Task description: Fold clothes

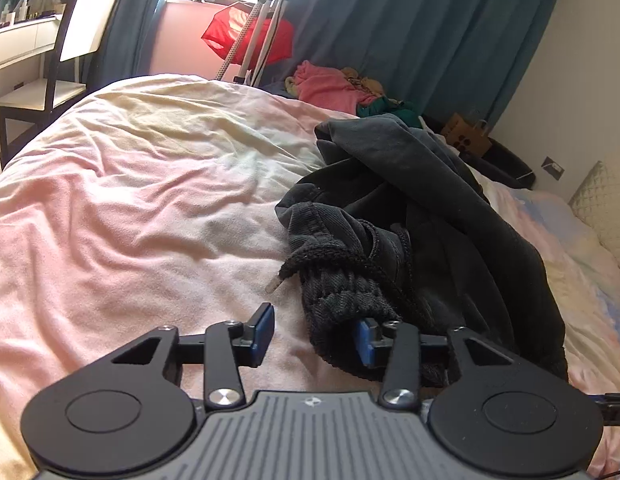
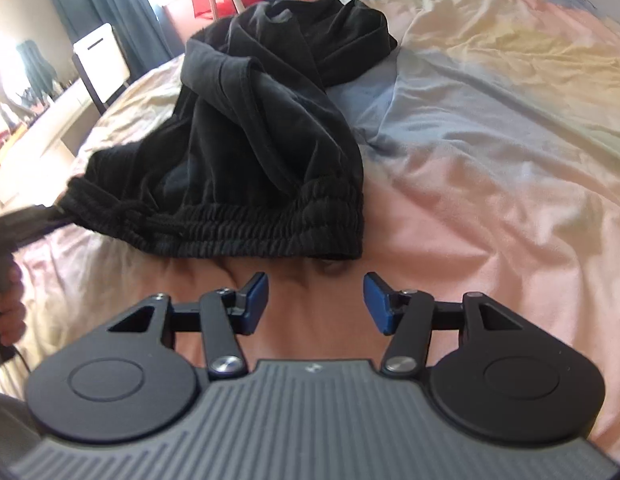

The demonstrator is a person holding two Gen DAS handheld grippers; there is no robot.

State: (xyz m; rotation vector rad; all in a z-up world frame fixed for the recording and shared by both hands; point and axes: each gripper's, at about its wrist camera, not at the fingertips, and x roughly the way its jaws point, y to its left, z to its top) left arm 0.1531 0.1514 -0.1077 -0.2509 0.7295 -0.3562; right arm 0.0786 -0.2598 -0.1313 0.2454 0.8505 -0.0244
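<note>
A crumpled pair of black pants with a ribbed elastic waistband and a drawstring lies on the bed. In the left wrist view my left gripper is open, with the waistband corner lying between its fingers against the right pad. In the right wrist view the pants lie ahead with the waistband nearest. My right gripper is open and empty, just short of the waistband over the sheet. The left gripper shows blurred at the waistband's left end.
The bed has a wrinkled pink, cream and pale blue sheet. A heap of pink and green clothes lies at the far edge. A tripod, red bag, teal curtains, a white chair and a desk stand beyond.
</note>
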